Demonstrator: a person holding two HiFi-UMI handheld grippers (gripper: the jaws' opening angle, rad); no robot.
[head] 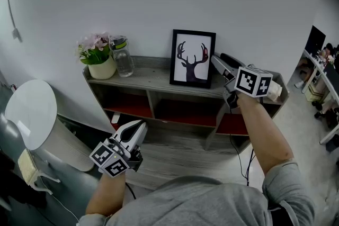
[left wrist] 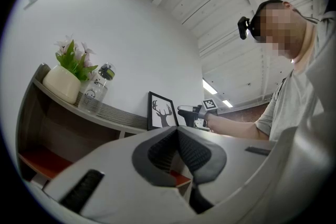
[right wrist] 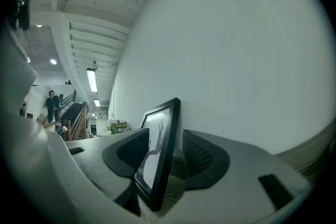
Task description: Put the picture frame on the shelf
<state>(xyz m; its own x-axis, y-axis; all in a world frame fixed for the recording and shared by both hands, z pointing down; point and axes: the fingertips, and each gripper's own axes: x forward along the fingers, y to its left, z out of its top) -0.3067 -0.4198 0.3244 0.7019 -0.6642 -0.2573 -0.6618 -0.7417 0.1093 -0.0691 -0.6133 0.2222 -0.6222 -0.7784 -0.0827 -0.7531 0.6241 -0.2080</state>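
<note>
The black picture frame (head: 192,58) with a deer silhouette stands on the top board of the grey shelf (head: 151,78), leaning back against the white wall. My right gripper (head: 218,59) is at the frame's right edge. In the right gripper view the frame (right wrist: 160,160) stands edge-on between the jaws of that gripper (right wrist: 165,135), which is open with a gap on each side. My left gripper (head: 139,125) hangs low in front of the shelf, shut and empty. In the left gripper view the pads of that gripper (left wrist: 177,134) meet, and the frame (left wrist: 161,111) shows far off.
A white pot of pink flowers (head: 100,58) and a clear bottle (head: 122,55) stand on the shelf's left end. A white round-topped bin (head: 32,108) stands to the left on the floor. A cable (head: 241,164) lies below the shelf. Desks (head: 323,63) are at far right.
</note>
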